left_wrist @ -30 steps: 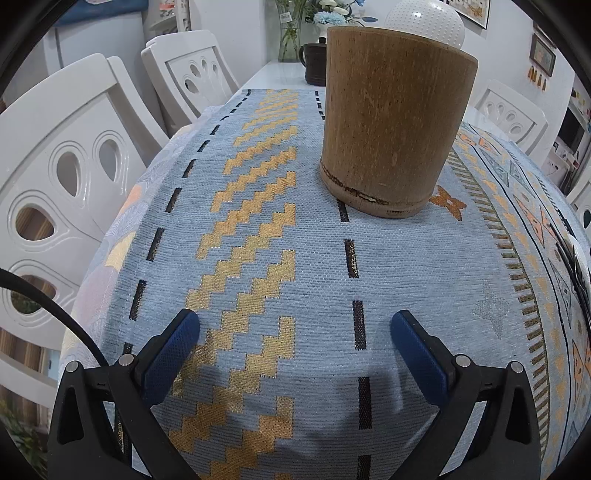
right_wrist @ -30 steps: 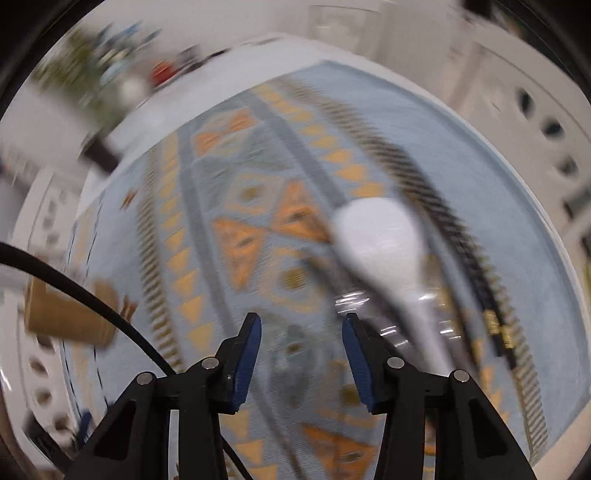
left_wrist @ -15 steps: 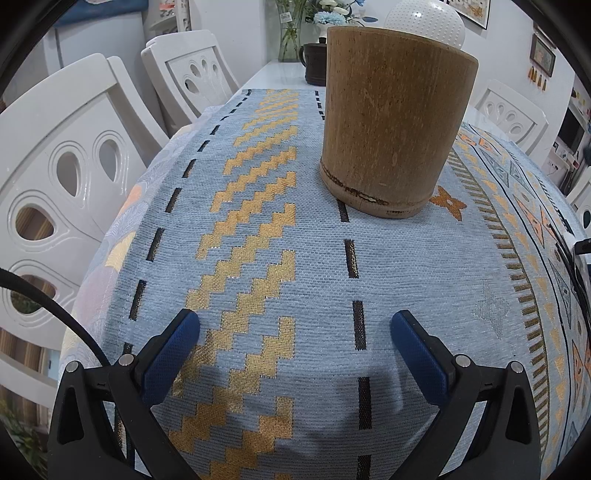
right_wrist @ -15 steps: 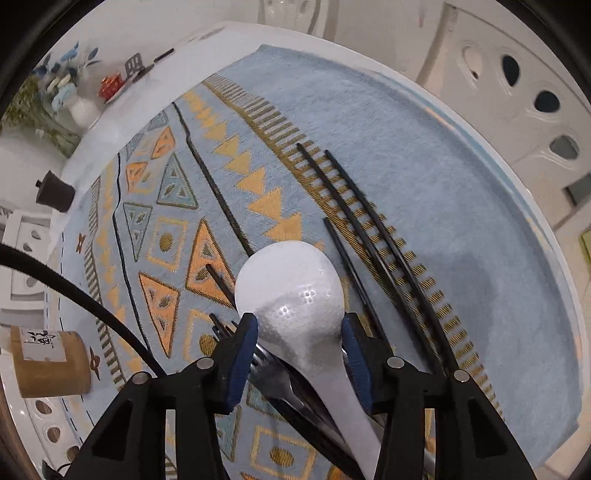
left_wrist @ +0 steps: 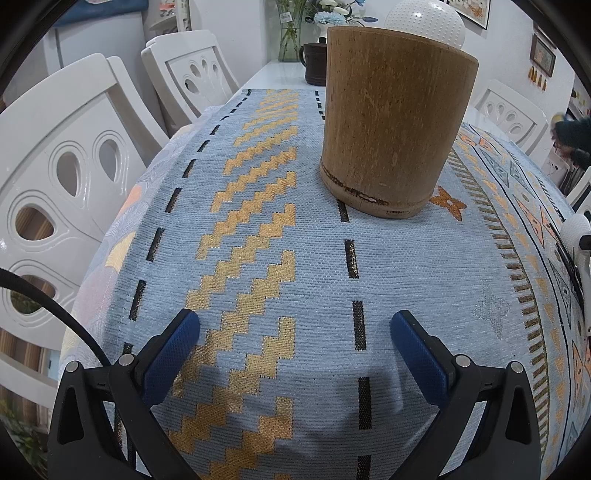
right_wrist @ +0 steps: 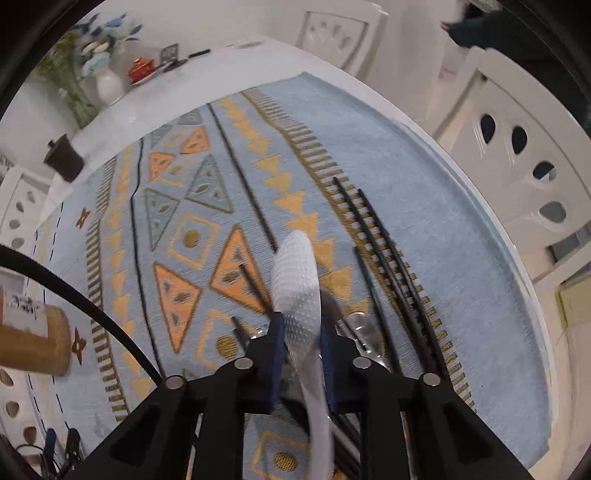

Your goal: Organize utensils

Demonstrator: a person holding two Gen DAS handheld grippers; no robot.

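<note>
Right tool (right_wrist: 300,334): its jaws are closing on the white rice paddle (right_wrist: 295,280), blue pads against both sides where the dimpled blade narrows; the blade is turned edge-up and reaches forward beyond the fingertips.
Paddle handle: runs back between the black fingers and is cut off at the lower edge of the right wrist view.
Left tool (left_wrist: 295,350): jaws wide apart with nothing between them, hovering over the tablecloth (left_wrist: 258,240).
Bamboo holder (left_wrist: 395,122): upright on the tabletop, ahead of the left tool; its opening is above the camera's line of sight, so the inside is hidden. In the right wrist view only a cropped, sideways slice shows at the left edge.
White dimpled object (left_wrist: 424,18): rises behind the holder's rim; whether it stands in the holder cannot be told.
Black chopsticks (right_wrist: 384,258): several lie on the cloth right of the paddle, their near ends hidden behind the tool.
Metal utensils (right_wrist: 360,328): a shiny cluster under and beside the right tool, mostly covered and blurred; type unclear.
Far right of left wrist view: a white rounded tip and dark sticks, squeezed by the lens edge.
White chairs (left_wrist: 74,177): beside the tabletop, partly cropped.
</note>
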